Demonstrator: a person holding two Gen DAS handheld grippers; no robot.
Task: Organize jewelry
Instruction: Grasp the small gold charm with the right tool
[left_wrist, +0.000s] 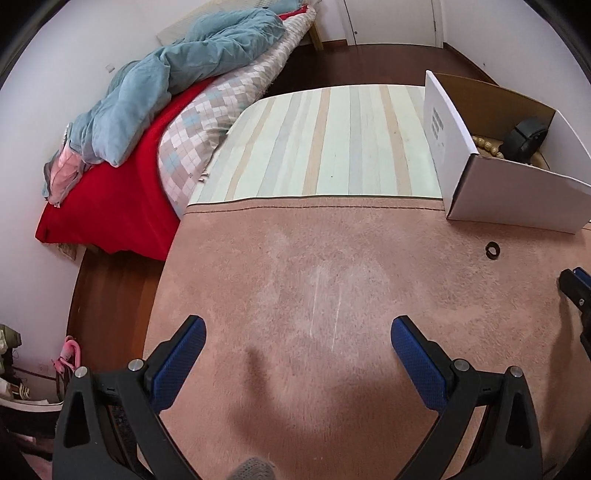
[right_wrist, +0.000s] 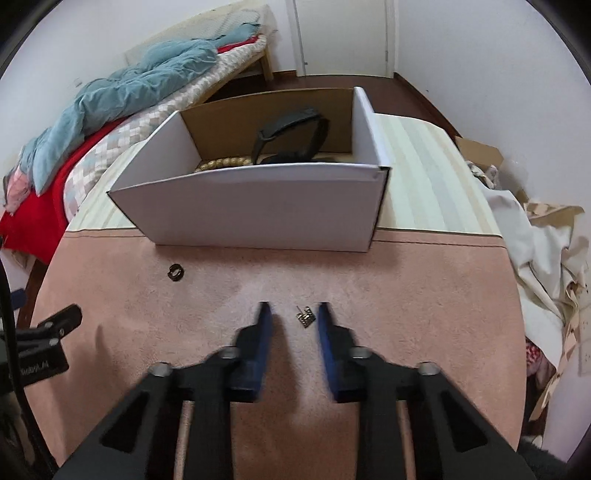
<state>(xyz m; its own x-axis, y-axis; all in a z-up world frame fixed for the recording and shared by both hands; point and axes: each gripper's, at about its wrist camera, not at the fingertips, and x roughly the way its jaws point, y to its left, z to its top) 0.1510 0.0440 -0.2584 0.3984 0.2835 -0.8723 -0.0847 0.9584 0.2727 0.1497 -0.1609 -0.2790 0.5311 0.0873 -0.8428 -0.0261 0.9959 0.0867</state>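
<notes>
Earring, tiny, light and hard, lies between the right gripper's still-parted, unclenched fingers, best pinched across its metal body.

Left gripper low over pink surface, blue-padded fingers spread wide, nothing between. White box at surface's far right edge, overlapping striped mat. Inside box: bead string, black strap item. Small black ring on surface just in front of box. Right gripper tip nearer than ring, state unclear. Bed with teal quilt far left of box.
</notes>
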